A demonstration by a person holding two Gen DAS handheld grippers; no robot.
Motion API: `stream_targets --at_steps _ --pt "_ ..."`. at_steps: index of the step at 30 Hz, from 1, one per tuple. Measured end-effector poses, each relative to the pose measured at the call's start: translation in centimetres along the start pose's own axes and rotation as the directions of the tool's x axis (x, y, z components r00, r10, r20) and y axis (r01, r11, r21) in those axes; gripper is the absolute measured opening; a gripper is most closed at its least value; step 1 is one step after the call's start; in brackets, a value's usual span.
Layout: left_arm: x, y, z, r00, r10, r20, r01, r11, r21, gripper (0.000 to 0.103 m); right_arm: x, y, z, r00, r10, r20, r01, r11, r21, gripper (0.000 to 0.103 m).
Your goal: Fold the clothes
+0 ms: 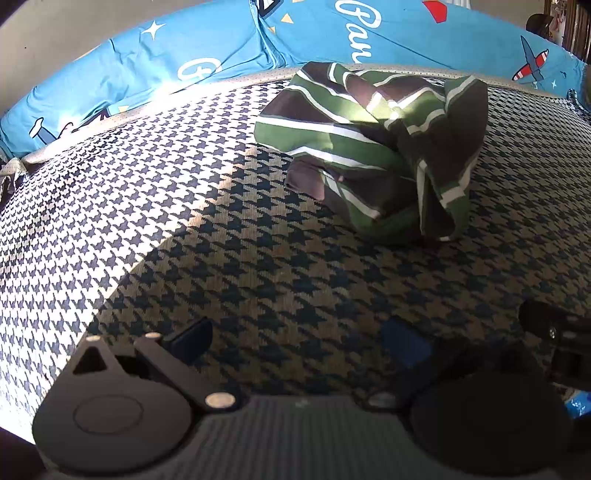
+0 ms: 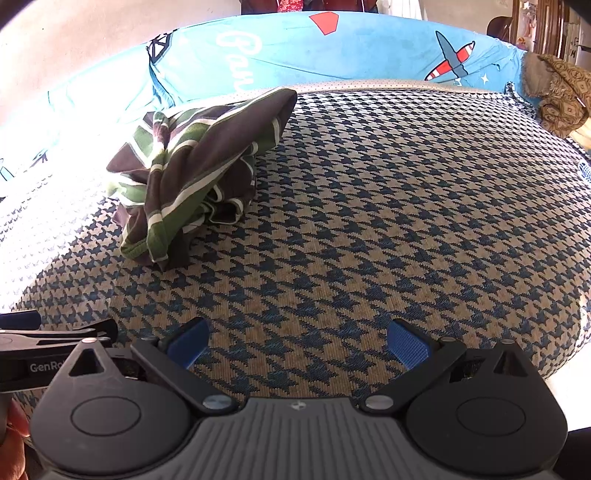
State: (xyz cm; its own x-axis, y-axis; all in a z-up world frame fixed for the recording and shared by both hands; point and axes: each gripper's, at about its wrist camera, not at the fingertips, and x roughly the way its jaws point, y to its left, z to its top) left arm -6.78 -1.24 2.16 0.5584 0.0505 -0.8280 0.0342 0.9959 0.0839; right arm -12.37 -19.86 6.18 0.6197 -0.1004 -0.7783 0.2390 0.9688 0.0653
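We held the left gripper [image 1: 295, 343] low over the bed [image 1: 221, 240], its jaws spread wide with nothing between them but houndstooth cover. Its blue pads [image 1: 404, 347] sat in shadow (the left one showed only as a dark edge). The right gripper [image 2: 297, 345] was the same: jaws wide, blue pads [image 2: 408, 347] clear in the light, nothing gripped. In the right wrist view the left gripper [image 2: 55, 339] showed at the near left edge, just beside ours; in the left wrist view the right gripper [image 1: 561, 339] showed dimly at the near right edge.

Farther out lay the shirt [image 1: 373, 147], a crumpled heap striped green, brown and white. It sat on the cover toward the far edge, well apart from both grippers: ahead and to the right in the left wrist view, ahead and to the left [image 2: 192, 170] in the right wrist view. Sunlight fell across the left part of the bed and part of the heap.

Behind the shirt, along the far edge, stood a blue pillow [image 1: 369, 33] printed with planes and white script. At the far right corner a brown patterned cloth [image 2: 557, 92] was bunched.
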Motion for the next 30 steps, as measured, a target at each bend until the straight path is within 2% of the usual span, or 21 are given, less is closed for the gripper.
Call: stream_targets --at_steps 7,12,14,20,23,25,27,30 --pt "-0.8 0.5 1.2 1.0 -0.01 0.004 0.01 1.0 -0.027 0.103 -0.5 -0.1 0.7 0.998 0.053 0.015 -0.053 0.999 -0.004 0.101" --pt "-1.1 0.9 2.7 1.0 -0.016 0.019 0.016 1.0 -0.021 0.103 -1.1 0.3 2.0 0.993 0.1 0.06 -0.096 0.993 -0.069 0.089" --pt "-1.2 1.0 3.3 0.999 -0.024 0.021 0.024 1.0 -0.01 0.103 -1.3 0.4 2.6 0.988 0.134 0.08 -0.126 0.987 -0.096 0.078" --pt "-1.1 1.4 5.6 0.998 -0.026 0.05 0.024 0.999 0.03 0.103 -0.9 1.0 4.6 0.966 0.223 0.13 -0.198 0.964 -0.181 0.067" --pt "-0.8 2.0 7.2 0.997 -0.019 0.075 0.017 1.0 0.019 0.103 -0.3 1.3 5.9 0.96 0.238 0.148 -0.209 0.96 -0.184 0.067" --pt "-0.5 2.5 8.3 0.996 -0.014 0.084 0.014 1.0 0.001 0.103 0.4 1.1 6.8 0.956 0.252 0.148 -0.232 0.963 -0.14 0.067" --pt "0.0 3.0 9.5 0.996 -0.005 0.088 0.006 1.0 -0.02 0.103 0.9 1.0 7.5 0.945 0.287 0.155 -0.275 0.957 -0.094 0.067" --pt "0.9 3.7 11.0 0.996 0.017 0.09 -0.011 0.998 -0.058 0.103 1.3 1.5 8.3 0.933 0.31 0.182 -0.295 0.949 -0.107 0.067"
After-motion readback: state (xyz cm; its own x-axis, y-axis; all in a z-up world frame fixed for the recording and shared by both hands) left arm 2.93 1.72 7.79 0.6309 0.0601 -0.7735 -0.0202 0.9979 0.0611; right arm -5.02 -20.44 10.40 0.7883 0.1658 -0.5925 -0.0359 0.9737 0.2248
